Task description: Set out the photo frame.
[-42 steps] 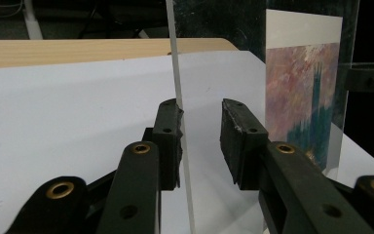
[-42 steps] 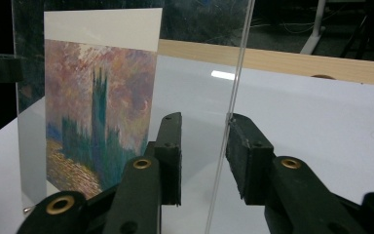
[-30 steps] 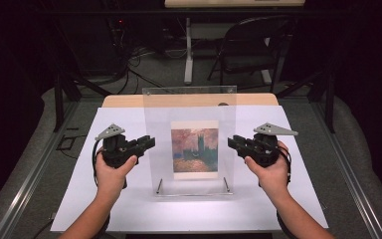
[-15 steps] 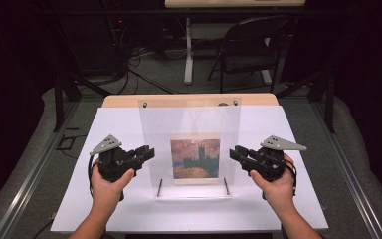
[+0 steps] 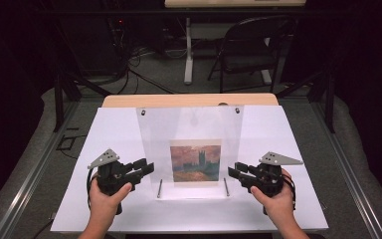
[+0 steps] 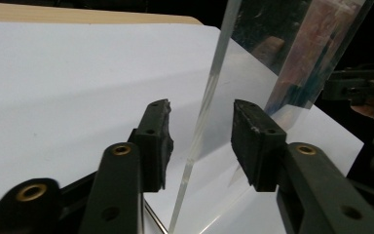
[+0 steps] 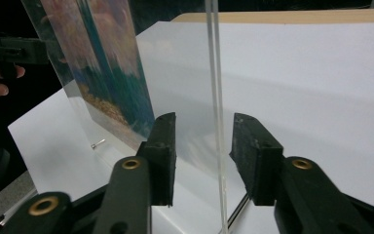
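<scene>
The table (image 5: 104,209) carries a white sheet across its top, with a strip of wood showing along the far edge, and standing in the middle of it is the big one: a clear acrylic panel (image 5: 191,132), upright with its top leaning slightly away, two small fasteners in its upper corners. Its bottom edge sits near the front of the sheet between two thin metal rods (image 5: 159,188).

Behind the lower part of the panel sits a small painted print (image 5: 195,163), reds over a dark skyline.

Now the tools. The left hand-held gripper (image 5: 146,168) comes in at the panel's left edge, and in its own view its jaws stand apart with the clear edge running up between them, neither pad touching. The right hand-held gripper (image 5: 235,173) mirrors it at the right edge: jaws parted, edge in the gap, nothing clamped.

So where's the danger? I'd say the panel is slick and thin, gripped only at its edges. If one side closes before the other, it could twist or slide off the rods. Clamp off-centre and the pads may skate along the acrylic. Lift unevenly and the tall sheet could tip backward, and the print could shift or drop out. Too hard a squeeze risks scuffing the edge.
</scene>
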The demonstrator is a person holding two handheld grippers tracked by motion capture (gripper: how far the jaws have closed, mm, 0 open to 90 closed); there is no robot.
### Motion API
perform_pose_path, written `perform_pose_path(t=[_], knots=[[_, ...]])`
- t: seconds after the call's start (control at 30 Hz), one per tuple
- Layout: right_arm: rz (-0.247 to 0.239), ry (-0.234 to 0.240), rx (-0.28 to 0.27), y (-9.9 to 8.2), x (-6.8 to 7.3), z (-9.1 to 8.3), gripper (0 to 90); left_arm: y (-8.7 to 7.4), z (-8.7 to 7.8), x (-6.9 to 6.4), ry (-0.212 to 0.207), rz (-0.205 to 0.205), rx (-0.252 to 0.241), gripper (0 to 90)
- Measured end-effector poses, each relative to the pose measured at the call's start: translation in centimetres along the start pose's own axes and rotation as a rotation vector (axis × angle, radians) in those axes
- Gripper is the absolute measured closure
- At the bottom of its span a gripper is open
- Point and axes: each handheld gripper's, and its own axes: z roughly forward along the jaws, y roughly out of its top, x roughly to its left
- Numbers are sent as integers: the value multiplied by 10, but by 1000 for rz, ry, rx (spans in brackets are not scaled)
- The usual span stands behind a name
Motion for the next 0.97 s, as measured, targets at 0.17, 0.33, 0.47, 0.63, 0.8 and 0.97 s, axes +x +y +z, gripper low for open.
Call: perform_pose_path(t=[0.17,0.33,0.47,0.63,0.8,0.97], knots=[[4,15,19,-15,0,-4,580,-12,-3,-3,51,30,19,550],[-3,2,31,-28,-1,-10,568,-24,-6,0,86,34,17,541],[-15,-52,34,-34,-9,-16,535,-33,-10,10,128,10,-6,534],[4,-102,46,-40,-24,-15,515,-43,-9,26,188,-12,-13,518],[4,-147,66,-47,-34,-8,502,-49,-7,34,227,2,-21,480],[3,-156,72,-53,-39,-4,492,-53,-7,38,241,12,-26,457]])
